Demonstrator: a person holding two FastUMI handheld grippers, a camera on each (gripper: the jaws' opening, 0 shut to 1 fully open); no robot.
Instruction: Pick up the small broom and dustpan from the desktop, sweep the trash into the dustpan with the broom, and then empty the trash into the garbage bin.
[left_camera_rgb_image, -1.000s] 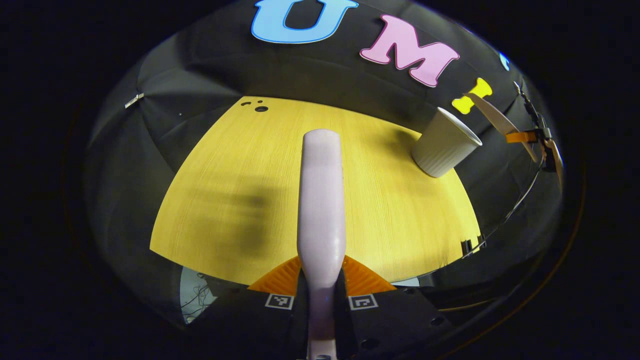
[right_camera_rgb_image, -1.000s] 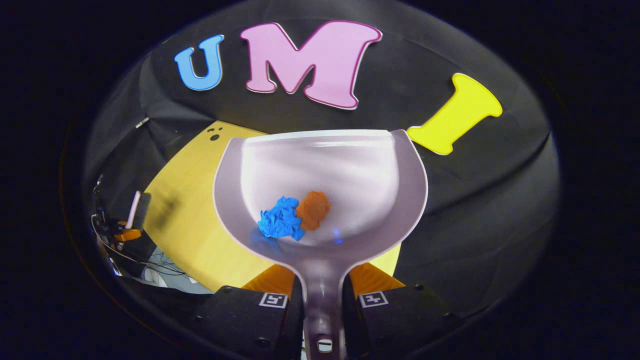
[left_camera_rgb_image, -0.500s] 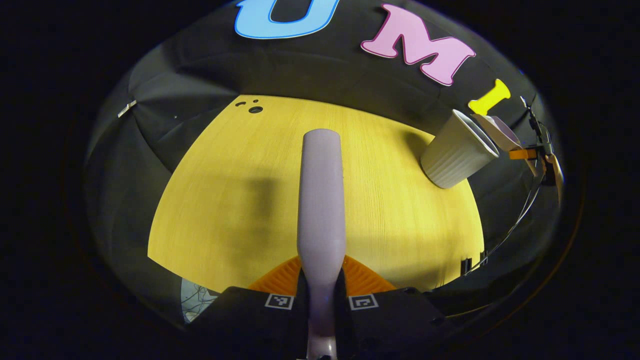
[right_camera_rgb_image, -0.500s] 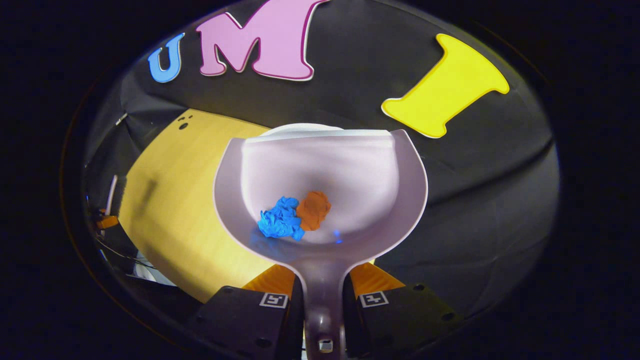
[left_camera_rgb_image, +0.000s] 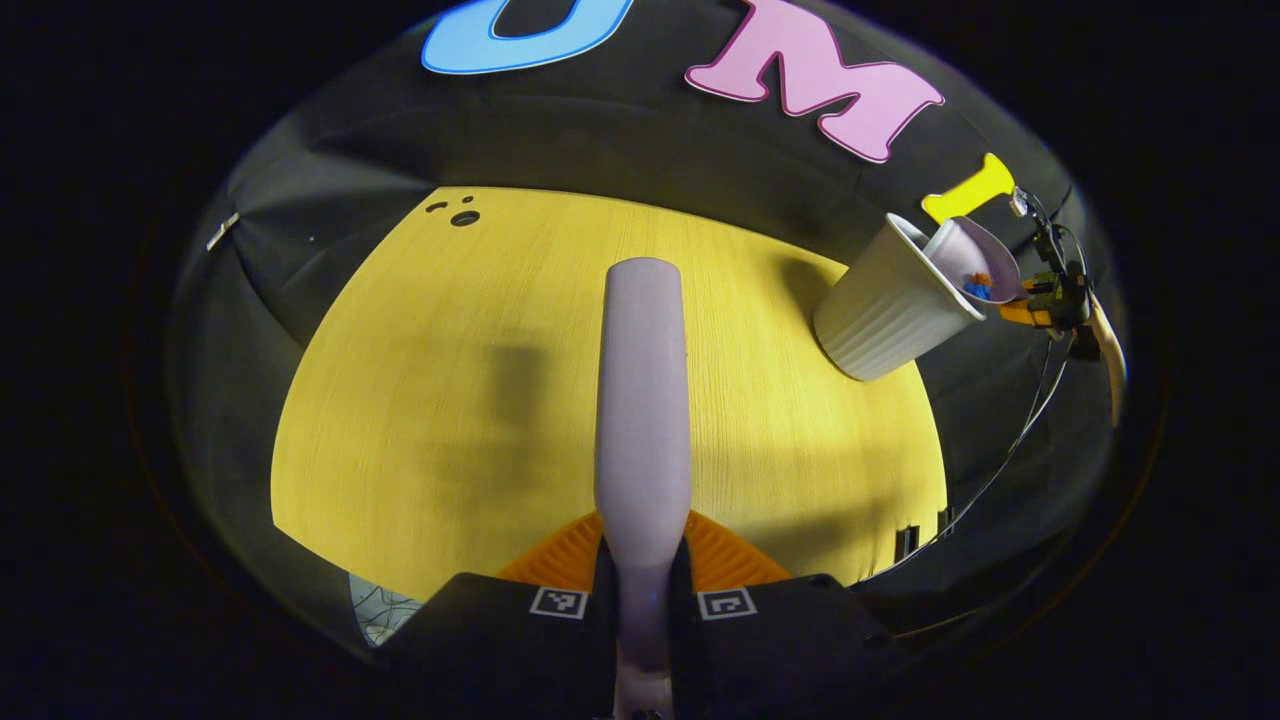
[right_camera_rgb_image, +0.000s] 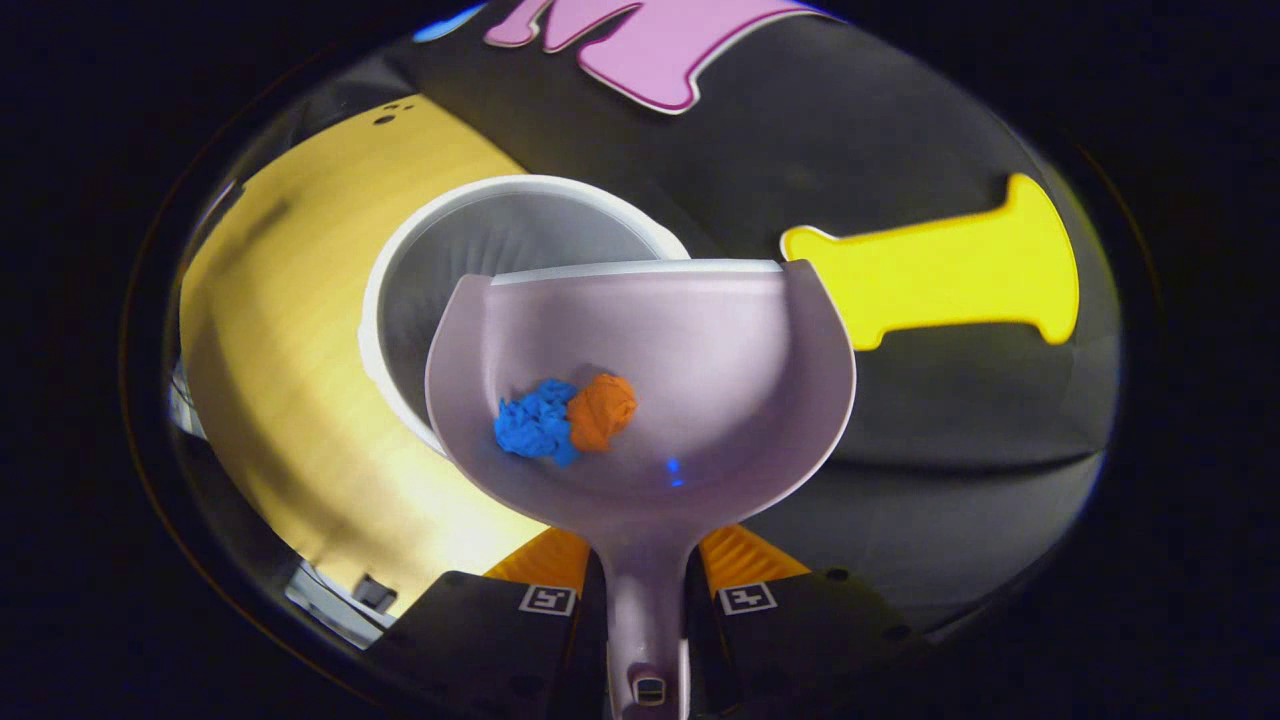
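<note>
My right gripper (right_camera_rgb_image: 645, 565) is shut on the handle of the pale lilac dustpan (right_camera_rgb_image: 720, 340). A crumpled blue scrap (right_camera_rgb_image: 535, 425) and an orange scrap (right_camera_rgb_image: 603, 408) lie in its bowl. The pan's front lip hangs over the open mouth of the white ribbed garbage bin (right_camera_rgb_image: 480, 240). My left gripper (left_camera_rgb_image: 645, 545) is shut on the lilac broom (left_camera_rgb_image: 642, 390), which points forward above the yellow desktop (left_camera_rgb_image: 450, 400). In the left gripper view the bin (left_camera_rgb_image: 885, 305) stands at the desk's far right, with the dustpan (left_camera_rgb_image: 975, 262) tilted over its rim and the right gripper (left_camera_rgb_image: 1050, 305) behind it.
The desk's far edge meets the black cloth wall. Small dark holes (left_camera_rgb_image: 462, 215) mark the desktop's far left corner. A thin cable (left_camera_rgb_image: 1010, 450) hangs past the desk's right edge. Broad shadows lie on the desk's left half.
The right gripper has carried the dustpan forward and rightward until it hangs over the bin's mouth, tilting it a little; the scraps slid slightly. The broom has stayed nearly still.
</note>
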